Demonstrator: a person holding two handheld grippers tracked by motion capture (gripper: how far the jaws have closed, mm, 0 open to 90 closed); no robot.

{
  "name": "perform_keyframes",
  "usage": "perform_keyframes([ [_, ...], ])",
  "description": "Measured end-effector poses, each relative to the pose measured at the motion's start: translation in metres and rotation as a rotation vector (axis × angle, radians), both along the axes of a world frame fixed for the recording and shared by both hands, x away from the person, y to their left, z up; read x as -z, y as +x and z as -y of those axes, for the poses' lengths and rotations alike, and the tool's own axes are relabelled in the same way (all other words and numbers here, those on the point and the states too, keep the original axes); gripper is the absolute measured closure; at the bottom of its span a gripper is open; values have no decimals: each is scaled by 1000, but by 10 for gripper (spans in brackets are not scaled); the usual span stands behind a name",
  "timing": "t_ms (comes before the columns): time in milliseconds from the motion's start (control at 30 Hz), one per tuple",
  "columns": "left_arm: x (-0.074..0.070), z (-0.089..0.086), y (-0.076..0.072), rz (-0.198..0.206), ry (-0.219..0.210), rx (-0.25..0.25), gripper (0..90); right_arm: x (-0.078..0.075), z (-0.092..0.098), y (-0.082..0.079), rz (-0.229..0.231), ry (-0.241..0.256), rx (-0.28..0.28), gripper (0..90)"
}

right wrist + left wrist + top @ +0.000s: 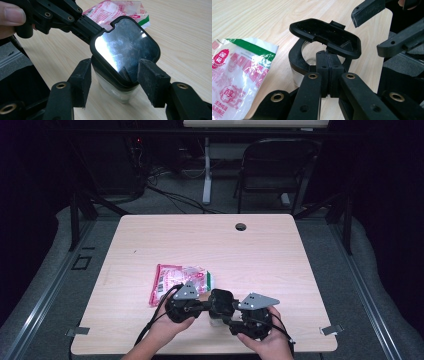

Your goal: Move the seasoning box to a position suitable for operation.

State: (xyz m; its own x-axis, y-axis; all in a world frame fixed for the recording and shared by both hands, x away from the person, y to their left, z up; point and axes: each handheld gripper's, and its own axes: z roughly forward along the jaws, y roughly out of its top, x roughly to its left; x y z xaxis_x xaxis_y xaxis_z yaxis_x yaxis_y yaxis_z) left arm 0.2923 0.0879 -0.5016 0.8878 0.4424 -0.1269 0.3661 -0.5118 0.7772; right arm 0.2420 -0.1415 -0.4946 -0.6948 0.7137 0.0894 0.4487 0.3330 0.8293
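Observation:
A small clear container point(117, 92) stands near the table's front edge, and its black glossy-topped lid point(125, 50) is tilted up off the rim. My left gripper point(328, 60) is shut on the lid's point(324, 35) near edge, holding it raised above the container point(297, 72). My right gripper point(115, 82) is open, one pad on either side of the container, and I cannot tell whether they touch it. In the high view the left gripper point(200, 306) and right gripper point(232, 317) meet over the container point(216, 321). A pink and white snack bag point(177, 281) lies flat just behind them.
The bag point(234, 75) lies close on the left of the container. The wooden table point(280, 255) has a cable hole point(241, 226) near its far edge. A folding chair point(275, 165) and floor cables stand beyond the table. A thumb point(12, 15) rests on the left gripper.

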Motion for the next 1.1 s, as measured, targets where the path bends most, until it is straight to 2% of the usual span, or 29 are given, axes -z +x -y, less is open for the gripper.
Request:
perform_keyframes([
  [33, 0, 0, 0, 2, -4, -2, 895, -4, 2, -1, -43, -63, -12, 443],
  [233, -3, 1, 0, 3, -11, 4, 891, -3, -5, -1, -17, -77, -8, 425],
  [433, -5, 1, 0, 7, -20, 4, 886, 0, -10, 3, 15, -117, 10, 415],
  [500, -5, 2, 0, 16, -16, -6, 885, 1, -11, 4, 11, -121, 8, 413],
  [533, -5, 1, 1, 9, -26, 8, 884, 3, -12, 5, 19, -113, 14, 410],
  [600, -5, 1, 1, 10, -28, 9, 882, 4, -14, 5, 33, -131, 27, 407],
  [700, -5, 1, 1, 11, -28, 11, 881, 5, -14, 5, 37, -127, 36, 404],
  [1100, 5, 3, 3, 4, 8, 4, 861, 4, -12, 5, 31, -105, 39, 414],
])
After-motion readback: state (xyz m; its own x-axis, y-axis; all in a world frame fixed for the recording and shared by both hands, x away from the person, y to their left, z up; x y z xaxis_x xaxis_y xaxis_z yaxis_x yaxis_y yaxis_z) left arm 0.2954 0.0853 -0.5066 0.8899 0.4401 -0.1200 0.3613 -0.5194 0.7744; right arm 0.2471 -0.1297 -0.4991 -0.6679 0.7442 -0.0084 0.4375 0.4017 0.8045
